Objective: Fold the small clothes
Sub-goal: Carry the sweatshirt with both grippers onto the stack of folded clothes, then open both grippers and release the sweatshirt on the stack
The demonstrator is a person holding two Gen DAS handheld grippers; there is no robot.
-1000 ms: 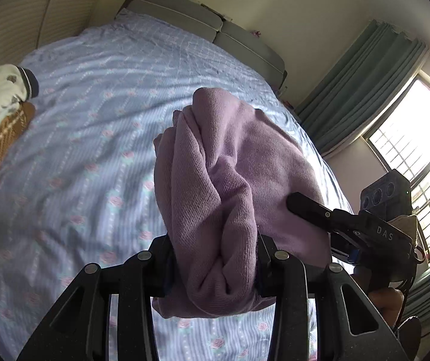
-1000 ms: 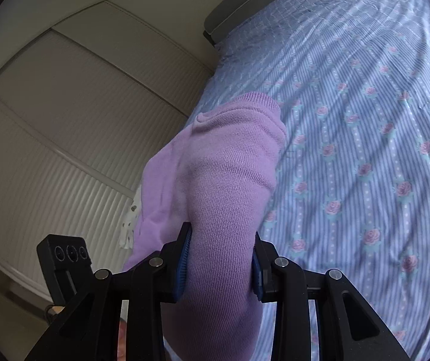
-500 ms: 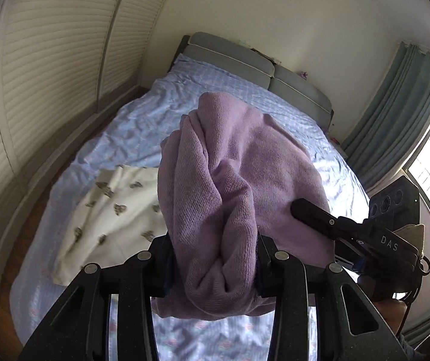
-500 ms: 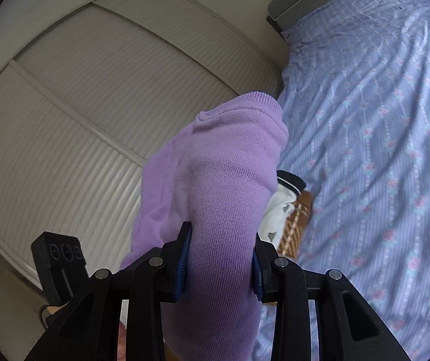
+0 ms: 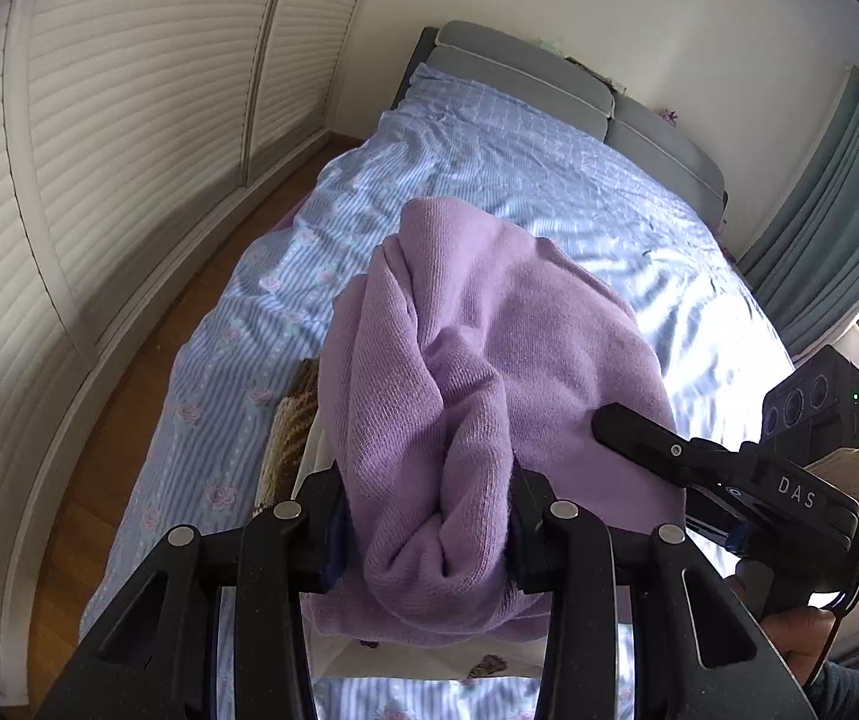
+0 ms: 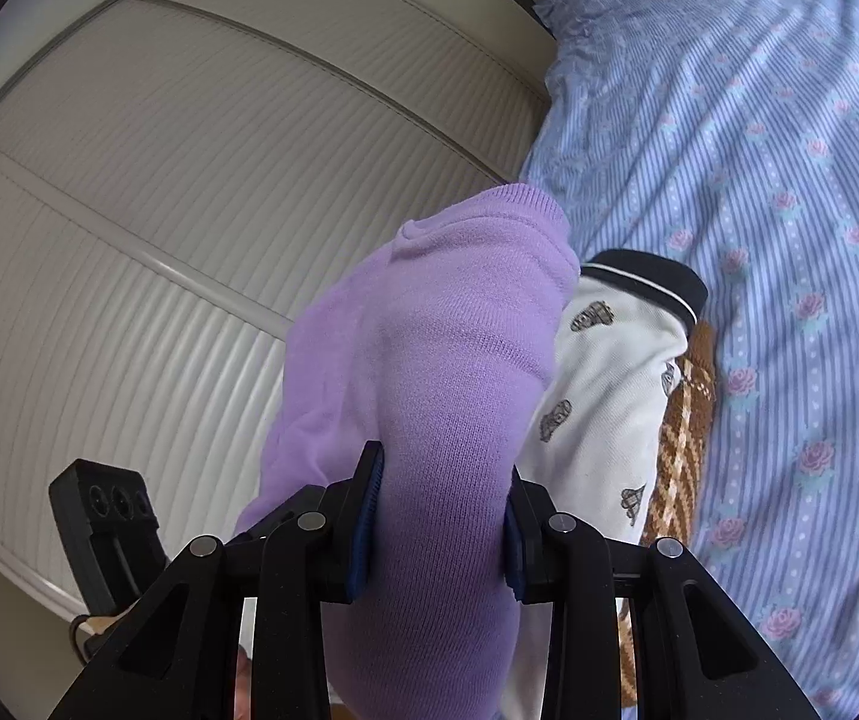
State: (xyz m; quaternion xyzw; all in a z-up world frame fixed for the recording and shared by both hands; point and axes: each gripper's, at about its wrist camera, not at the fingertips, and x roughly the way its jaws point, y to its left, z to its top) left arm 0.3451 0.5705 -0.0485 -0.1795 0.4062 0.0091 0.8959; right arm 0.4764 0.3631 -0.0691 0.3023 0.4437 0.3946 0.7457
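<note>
A folded purple knit garment (image 5: 477, 372) is held between both grippers above the bed. My left gripper (image 5: 426, 516) is shut on one bunched end of it. My right gripper (image 6: 438, 516) is shut on the other end (image 6: 429, 372); it also shows in the left wrist view (image 5: 687, 462) at the garment's right side. Under the purple garment lie a folded white printed garment with a dark collar (image 6: 615, 384) and a brown patterned knit (image 6: 684, 438) beneath that. The purple garment hides most of this pile in the left wrist view.
The bed (image 5: 549, 180) has a blue striped sheet with pink roses and a grey headboard (image 5: 549, 78). White slatted wardrobe doors (image 5: 99, 150) stand left of it, across a strip of wooden floor (image 5: 129, 420). Teal curtains (image 5: 837, 228) hang at the right.
Both grippers have carried the purple garment leftward across the bed, toward its wardrobe side. The white and brown folded clothes now lie right beneath it. Both grips are unchanged.
</note>
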